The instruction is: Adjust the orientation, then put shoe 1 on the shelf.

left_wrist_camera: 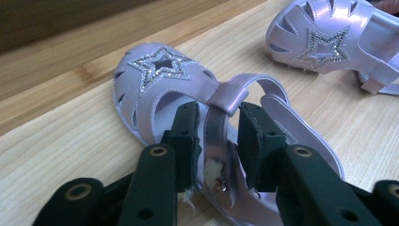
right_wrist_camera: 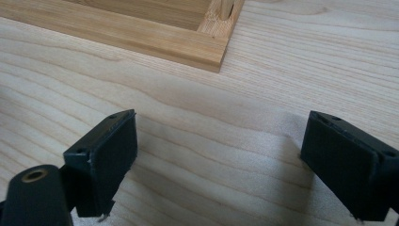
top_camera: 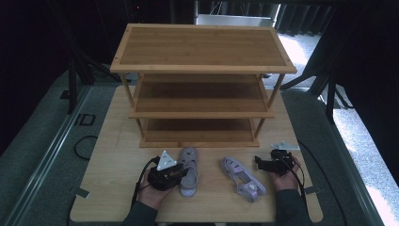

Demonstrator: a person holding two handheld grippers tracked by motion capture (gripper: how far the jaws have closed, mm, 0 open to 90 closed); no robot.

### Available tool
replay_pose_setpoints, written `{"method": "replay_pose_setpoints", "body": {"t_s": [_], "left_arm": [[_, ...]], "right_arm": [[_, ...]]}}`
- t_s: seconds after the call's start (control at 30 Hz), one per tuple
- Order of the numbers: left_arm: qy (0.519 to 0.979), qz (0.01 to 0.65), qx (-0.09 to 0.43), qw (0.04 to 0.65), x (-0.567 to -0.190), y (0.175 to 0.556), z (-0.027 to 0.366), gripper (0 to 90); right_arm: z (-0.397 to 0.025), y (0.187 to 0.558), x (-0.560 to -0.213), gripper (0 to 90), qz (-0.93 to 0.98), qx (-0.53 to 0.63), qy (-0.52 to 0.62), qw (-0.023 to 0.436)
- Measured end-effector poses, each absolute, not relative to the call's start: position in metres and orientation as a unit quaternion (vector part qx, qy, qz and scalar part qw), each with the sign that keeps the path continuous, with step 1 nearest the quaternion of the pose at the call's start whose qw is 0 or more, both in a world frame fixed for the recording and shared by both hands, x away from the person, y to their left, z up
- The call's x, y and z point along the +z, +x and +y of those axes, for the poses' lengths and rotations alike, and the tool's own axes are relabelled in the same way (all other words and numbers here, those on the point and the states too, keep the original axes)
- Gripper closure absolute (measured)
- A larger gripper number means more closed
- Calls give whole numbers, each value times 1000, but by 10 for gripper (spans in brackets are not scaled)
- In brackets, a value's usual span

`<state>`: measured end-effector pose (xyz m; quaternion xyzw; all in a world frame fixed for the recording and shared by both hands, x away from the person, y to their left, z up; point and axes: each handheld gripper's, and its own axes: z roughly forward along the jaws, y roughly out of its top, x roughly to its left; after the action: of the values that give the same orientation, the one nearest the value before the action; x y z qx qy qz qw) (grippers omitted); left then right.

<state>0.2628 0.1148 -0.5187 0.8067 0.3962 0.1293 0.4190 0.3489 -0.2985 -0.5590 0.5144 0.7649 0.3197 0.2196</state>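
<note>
Left gripper view shows the left gripper (left_wrist_camera: 217, 136) with its two black jaws nearly together on either side of the central strap of a lilac patent child's sandal with a glittery star cut-out (left_wrist_camera: 188, 99); the pads look to be touching or just about to pinch the strap, and the sandal lies flat on the pale wooden worktop (left_wrist_camera: 61, 141). That sandal sits near the middle of the worktop's front half, toe towards the three-tier bamboo shoe rack (top_camera: 202, 84) at the back. Its matching lilac sandal (top_camera: 242, 176) lies to the right, angled, apart from the first. The right gripper (right_wrist_camera: 219, 160) hovers over bare wood near the rack's front right corner, jaws spread wide and holding nothing.

The step in hand appears to be securing the first sandal by its strap. Next would likely be closing firmly, lifting it clear and carrying it forward to a rack shelf, keeping it level.
</note>
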Motion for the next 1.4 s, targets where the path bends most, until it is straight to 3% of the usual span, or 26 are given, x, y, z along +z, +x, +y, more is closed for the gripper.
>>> {"method": "replay_pose_setpoints", "body": {"t_s": [0.23, 0.57, 1.4], "left_arm": [[802, 404, 120, 424, -522, 262, 121, 624], [807, 404, 106, 417, -532, 264, 115, 622], [806, 407, 91, 419, -534, 270, 111, 709]], "right_arm": [[-298, 349, -559, 108, 765, 320, 514, 220], [-298, 349, -559, 108, 765, 320, 514, 220], [-298, 349, -559, 109, 765, 320, 514, 220]]}}
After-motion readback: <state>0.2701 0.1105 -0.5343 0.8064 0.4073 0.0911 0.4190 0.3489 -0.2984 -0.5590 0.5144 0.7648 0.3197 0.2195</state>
